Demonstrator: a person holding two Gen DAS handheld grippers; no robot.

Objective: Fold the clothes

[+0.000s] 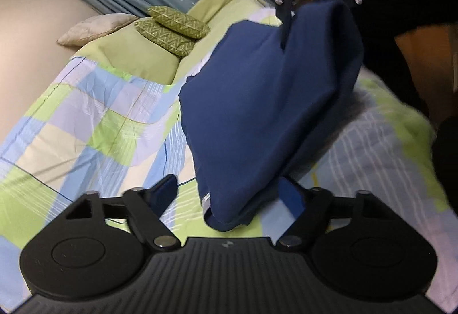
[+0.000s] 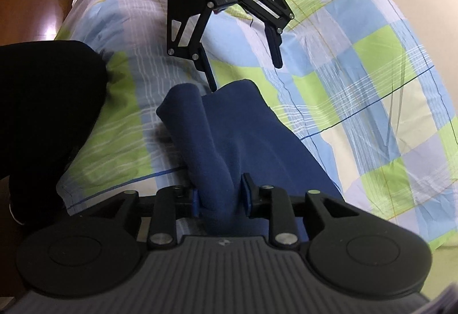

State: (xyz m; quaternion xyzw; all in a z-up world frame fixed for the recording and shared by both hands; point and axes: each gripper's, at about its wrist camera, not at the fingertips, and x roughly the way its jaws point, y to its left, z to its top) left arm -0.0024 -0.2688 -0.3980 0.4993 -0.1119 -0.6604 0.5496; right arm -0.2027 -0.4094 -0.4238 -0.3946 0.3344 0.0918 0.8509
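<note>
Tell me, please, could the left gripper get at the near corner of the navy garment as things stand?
Probably yes: the left gripper stands open with the navy garment's near corner already hanging between its fingers, nothing in the way, while the right gripper holds the far end up.

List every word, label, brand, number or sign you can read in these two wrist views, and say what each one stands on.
No readable text anywhere.
Small pale emblem on the ribbed black gripper body: a mark, no letters legible.
Small grey tag at the hem of the navy blue folded cloth garment: too blurred to read.

Navy garment (image 1: 257,102) matt soft cloth; checked bedsheet (image 1: 94,125) smooth cotton.
</note>
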